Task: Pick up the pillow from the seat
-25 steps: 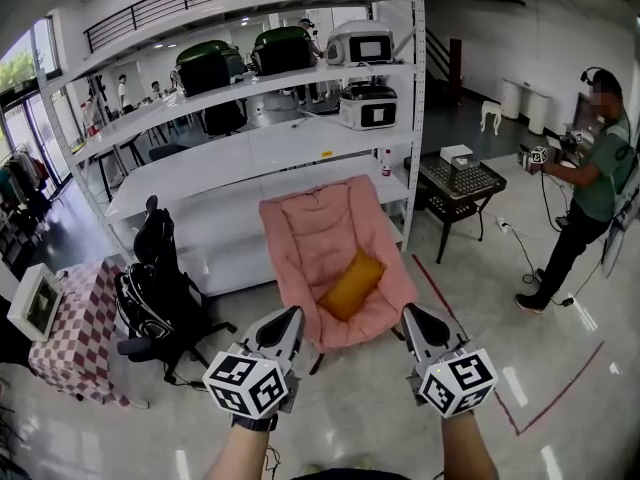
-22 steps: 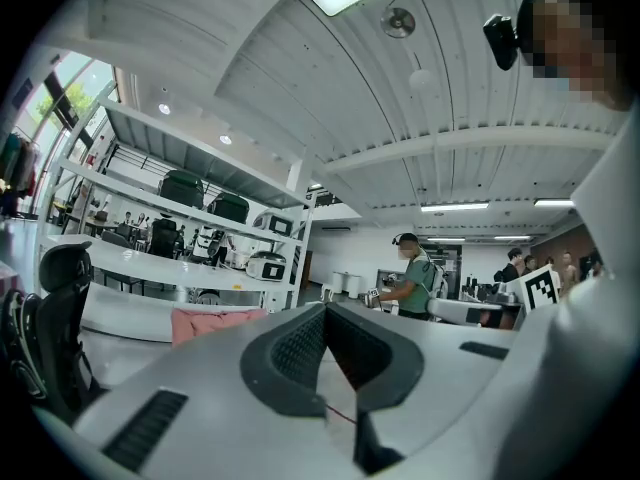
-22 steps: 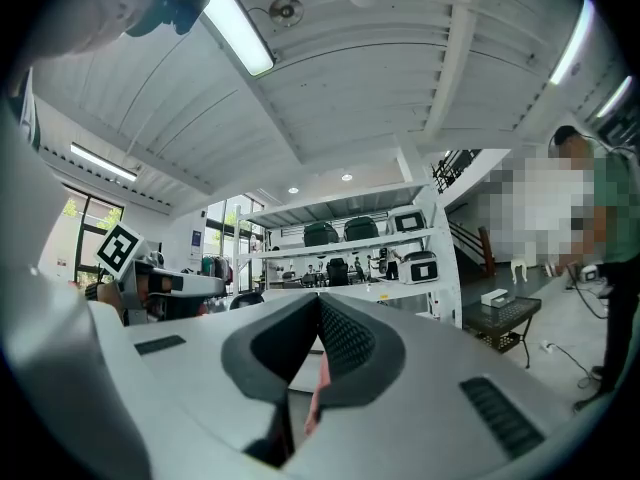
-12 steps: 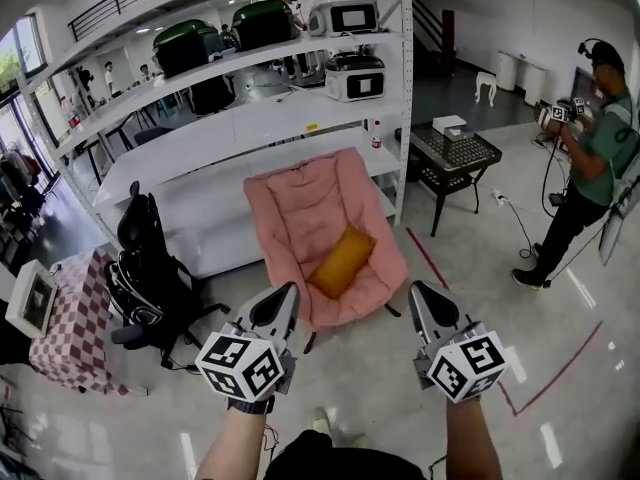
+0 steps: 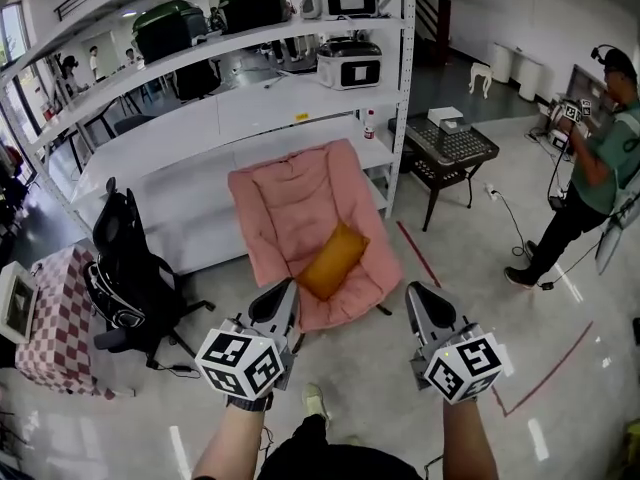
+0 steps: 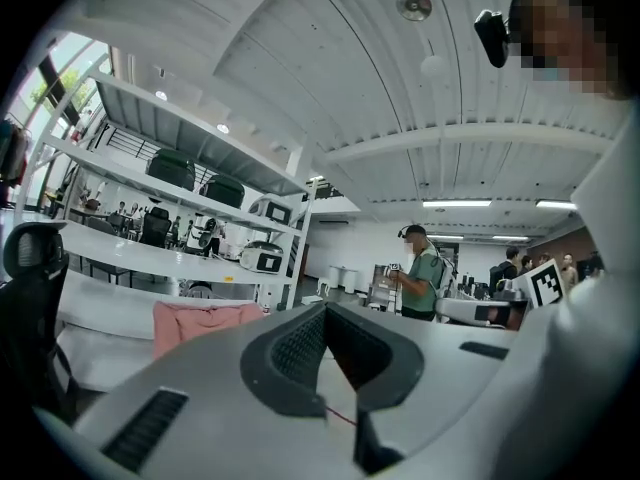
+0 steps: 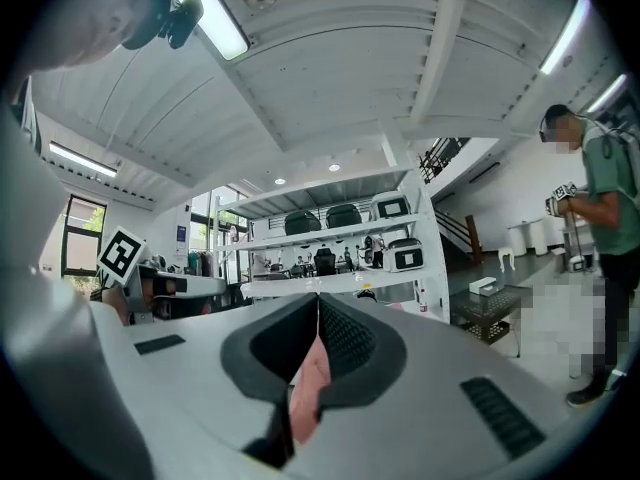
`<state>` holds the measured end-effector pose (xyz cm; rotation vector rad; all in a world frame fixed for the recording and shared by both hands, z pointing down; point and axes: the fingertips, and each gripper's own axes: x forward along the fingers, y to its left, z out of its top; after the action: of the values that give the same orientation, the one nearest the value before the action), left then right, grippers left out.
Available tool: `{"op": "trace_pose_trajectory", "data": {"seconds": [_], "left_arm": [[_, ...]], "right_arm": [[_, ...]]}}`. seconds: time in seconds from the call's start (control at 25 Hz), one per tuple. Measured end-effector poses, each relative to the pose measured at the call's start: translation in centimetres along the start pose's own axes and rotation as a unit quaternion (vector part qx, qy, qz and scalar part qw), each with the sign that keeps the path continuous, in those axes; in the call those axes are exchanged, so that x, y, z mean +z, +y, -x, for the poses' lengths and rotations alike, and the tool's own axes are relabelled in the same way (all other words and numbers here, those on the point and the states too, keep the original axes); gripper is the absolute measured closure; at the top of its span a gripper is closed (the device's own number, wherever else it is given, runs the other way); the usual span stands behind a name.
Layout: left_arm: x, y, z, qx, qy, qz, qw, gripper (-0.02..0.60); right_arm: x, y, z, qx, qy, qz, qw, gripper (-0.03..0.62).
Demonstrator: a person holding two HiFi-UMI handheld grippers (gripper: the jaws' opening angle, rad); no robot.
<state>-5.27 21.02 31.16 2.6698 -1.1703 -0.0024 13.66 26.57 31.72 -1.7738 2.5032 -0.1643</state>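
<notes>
A mustard-orange pillow [image 5: 330, 261] lies tilted on the seat of a pink padded folding chair [image 5: 285, 203] in front of the shelving. My left gripper [image 5: 284, 298] is held level short of the chair's front left edge, jaws shut and empty. At the same height, short of the chair's front right edge, my right gripper [image 5: 419, 299] is also shut with nothing in it. Neither touches the pillow. In the left gripper view the chair's back [image 6: 205, 321] shows left of the closed left gripper [image 6: 325, 310]. Pink chair fabric [image 7: 305, 393] shows below the closed right gripper [image 7: 318, 300].
White shelving [image 5: 230, 118] with appliances stands behind the chair. A black office chair [image 5: 130, 283] and a checkered-cloth table [image 5: 50, 318] are at left. A black side table [image 5: 450, 148] and a person in green [image 5: 600, 168] are at right. Red tape [image 5: 545, 378] marks the floor.
Both grippers have moved forward toward the pink chair, which now sits nearer and further left in the head view. The jaws stay shut. My foot now shows at the bottom.
</notes>
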Motion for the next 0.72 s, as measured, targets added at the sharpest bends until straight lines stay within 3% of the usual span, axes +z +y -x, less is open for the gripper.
{"op": "trace_pose_trajectory", "data": {"seconds": [0.52,0.72], "left_arm": [[1.1,14.7,-10.1,0.012,0.018,-0.023,0.9995,0.576],[1.5,18.9,-13.3,-0.003,0.016,-0.015,0.9997,0.576]], "right_arm": [[-2.3,-3.2,-16.7,-0.032,0.018,0.010,0.999,0.589],[-3.0,-4.3,-22.0,-0.045,0.027,0.008,0.999,0.589]]}}
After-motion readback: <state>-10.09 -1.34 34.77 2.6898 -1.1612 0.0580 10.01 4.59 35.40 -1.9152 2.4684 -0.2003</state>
